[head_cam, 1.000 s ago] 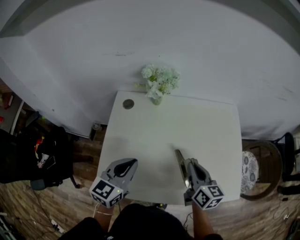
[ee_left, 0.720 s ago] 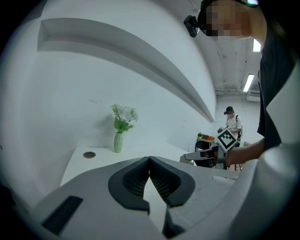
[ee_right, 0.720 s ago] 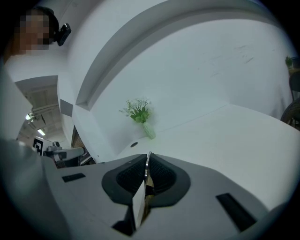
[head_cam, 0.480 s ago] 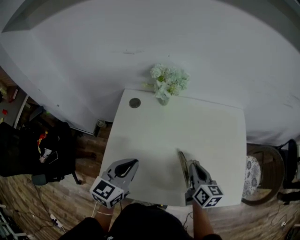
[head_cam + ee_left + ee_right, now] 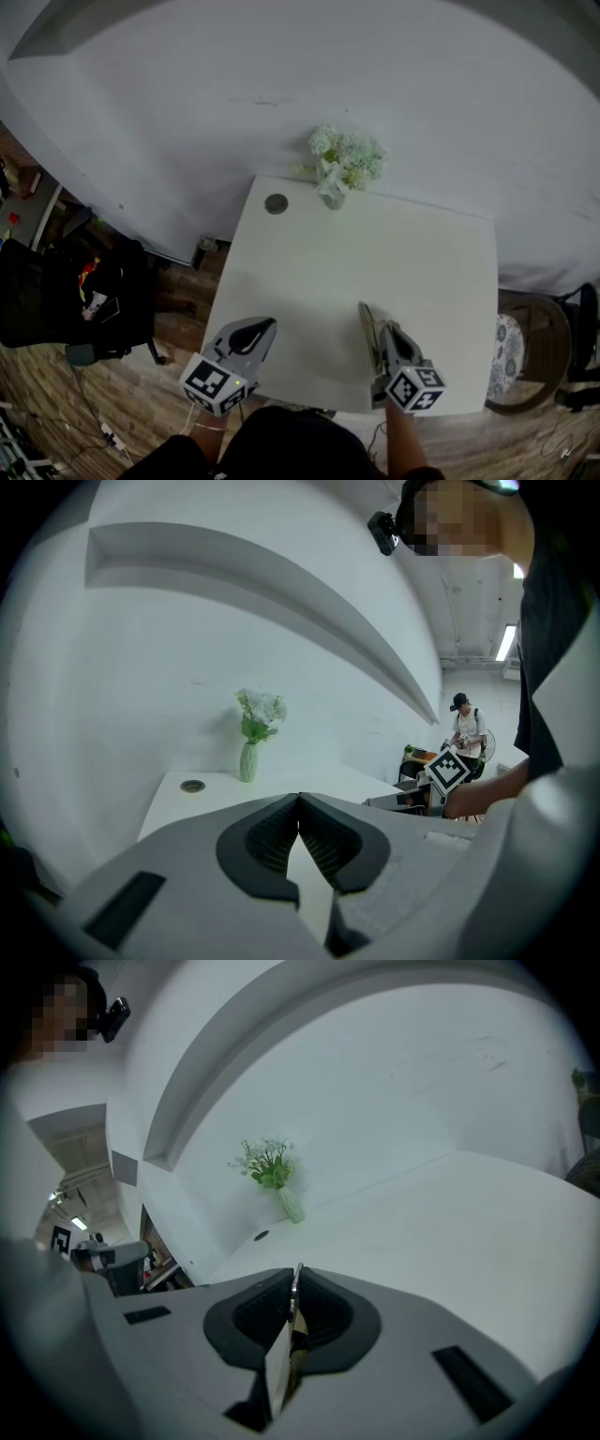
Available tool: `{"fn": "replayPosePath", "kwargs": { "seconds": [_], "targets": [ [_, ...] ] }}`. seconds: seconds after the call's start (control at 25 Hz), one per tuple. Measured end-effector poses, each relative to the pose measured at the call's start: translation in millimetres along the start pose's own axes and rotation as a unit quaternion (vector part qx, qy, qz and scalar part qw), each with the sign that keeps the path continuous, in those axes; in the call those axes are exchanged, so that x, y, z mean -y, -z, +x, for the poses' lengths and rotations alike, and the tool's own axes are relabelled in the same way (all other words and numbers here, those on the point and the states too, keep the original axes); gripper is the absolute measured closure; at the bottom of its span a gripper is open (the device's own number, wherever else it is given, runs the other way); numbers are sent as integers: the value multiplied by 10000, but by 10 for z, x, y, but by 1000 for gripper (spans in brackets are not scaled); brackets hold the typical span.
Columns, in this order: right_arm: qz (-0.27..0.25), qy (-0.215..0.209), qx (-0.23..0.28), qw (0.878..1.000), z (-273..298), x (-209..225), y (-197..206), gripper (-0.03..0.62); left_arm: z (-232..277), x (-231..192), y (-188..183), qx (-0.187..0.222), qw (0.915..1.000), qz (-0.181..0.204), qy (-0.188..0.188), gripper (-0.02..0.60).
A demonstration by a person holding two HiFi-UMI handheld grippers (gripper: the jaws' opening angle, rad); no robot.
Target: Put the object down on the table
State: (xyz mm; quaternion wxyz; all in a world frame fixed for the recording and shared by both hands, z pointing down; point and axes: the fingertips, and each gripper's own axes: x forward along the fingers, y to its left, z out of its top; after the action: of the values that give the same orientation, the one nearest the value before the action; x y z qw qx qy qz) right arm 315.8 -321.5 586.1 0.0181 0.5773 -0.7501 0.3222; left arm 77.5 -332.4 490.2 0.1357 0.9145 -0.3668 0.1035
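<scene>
My right gripper point(image 5: 382, 330) hovers over the front right part of the white table point(image 5: 403, 253), shut on a thin flat object point(image 5: 367, 323) held edge-on. In the right gripper view the thin flat object point(image 5: 281, 1358) stands upright between the dark pads point(image 5: 267, 1312) and pokes out past my right gripper point(image 5: 293, 1283). My left gripper point(image 5: 256, 330) is over the table's front left edge. Its jaws meet with nothing between them, as the left gripper point(image 5: 299, 801) shows in its own view.
A vase of white flowers point(image 5: 345, 164) stands at the table's back edge, with a round grommet point(image 5: 276, 203) to its left. A chair with a patterned cushion point(image 5: 511, 347) is right of the table. Black bags point(image 5: 56, 300) lie on the floor at left.
The head view has drifted, so the table and vase appear shifted right and slightly down. Both grippers keep their places and the right one still holds the thin object.
</scene>
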Motion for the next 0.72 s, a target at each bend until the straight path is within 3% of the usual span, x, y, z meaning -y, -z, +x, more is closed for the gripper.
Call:
{"fn": "replayPosePath", "kwargs": {
  "seconds": [0.72],
  "targets": [
    [148, 29, -241, 9996, 70, 104, 197, 577, -25, -25, -21, 7, 10000, -4, -78, 583]
  ]
}}
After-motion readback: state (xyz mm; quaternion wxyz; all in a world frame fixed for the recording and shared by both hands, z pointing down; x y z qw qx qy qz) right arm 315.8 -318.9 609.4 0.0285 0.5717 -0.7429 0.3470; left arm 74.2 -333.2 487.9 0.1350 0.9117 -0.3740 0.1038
